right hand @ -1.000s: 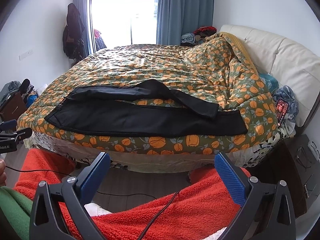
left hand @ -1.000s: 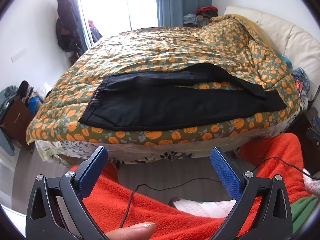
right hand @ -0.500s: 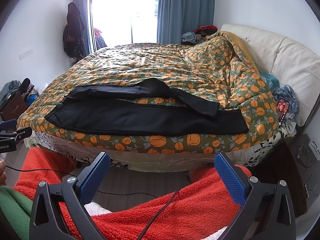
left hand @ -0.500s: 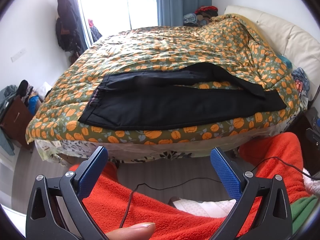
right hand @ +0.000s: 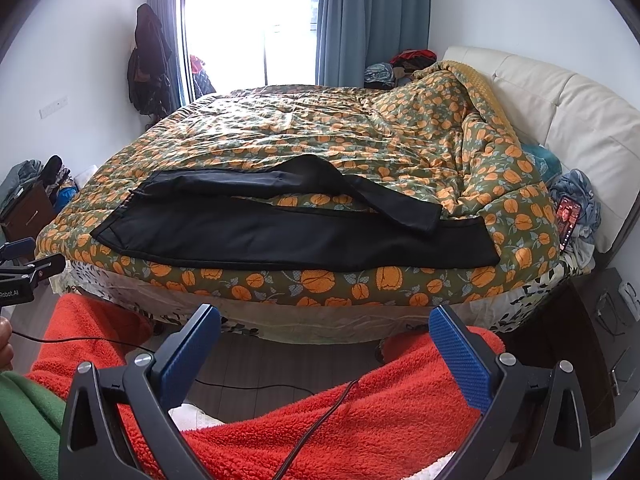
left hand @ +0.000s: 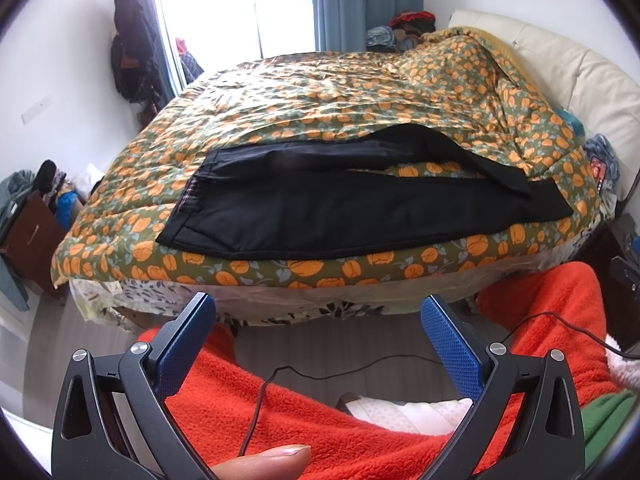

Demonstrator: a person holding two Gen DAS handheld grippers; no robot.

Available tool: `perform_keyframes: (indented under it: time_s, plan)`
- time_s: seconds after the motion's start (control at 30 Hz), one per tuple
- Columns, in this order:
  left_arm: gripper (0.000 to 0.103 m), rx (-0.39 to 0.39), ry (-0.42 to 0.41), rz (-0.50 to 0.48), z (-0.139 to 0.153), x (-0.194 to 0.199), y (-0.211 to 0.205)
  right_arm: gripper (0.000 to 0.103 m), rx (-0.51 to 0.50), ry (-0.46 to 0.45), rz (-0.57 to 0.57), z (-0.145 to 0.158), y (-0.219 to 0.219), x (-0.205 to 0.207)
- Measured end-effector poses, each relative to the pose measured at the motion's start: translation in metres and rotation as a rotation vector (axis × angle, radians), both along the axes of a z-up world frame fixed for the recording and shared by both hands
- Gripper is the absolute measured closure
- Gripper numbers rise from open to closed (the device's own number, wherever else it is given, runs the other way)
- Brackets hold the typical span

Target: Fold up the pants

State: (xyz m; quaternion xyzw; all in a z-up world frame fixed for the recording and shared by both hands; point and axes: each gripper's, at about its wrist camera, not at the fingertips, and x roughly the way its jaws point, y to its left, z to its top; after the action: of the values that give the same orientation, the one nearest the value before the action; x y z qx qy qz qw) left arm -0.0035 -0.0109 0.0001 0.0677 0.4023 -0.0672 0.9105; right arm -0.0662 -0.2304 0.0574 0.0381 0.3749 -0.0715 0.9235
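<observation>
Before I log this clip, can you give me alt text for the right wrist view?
Black pants lie spread lengthwise along the near edge of a bed's orange-flowered quilt, the far leg bent across the near one. The open right gripper hovers short of the bed, above the person's red fleece-covered legs; a window and blue curtains sit behind.

Black pants (left hand: 344,220) (right hand: 288,236) lie unfolded along the bed's near edge, waistband left; the far leg bends across the near leg's cuff.

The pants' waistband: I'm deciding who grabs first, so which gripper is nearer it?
Left, probably. The left gripper faces the waistband end; the right gripper sits toward the leg cuffs. Neither touches.
</observation>
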Motion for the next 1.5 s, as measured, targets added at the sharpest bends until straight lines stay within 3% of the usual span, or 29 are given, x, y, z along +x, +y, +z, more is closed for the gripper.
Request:
perform_keyframes:
  time_s: [1.5]
  plan:
    - [0.001,-0.004,-0.003,0.0,0.0009,0.0006,0.0008,0.0,0.003,0.005,0.005,-0.0041,0.0067,0.0051]
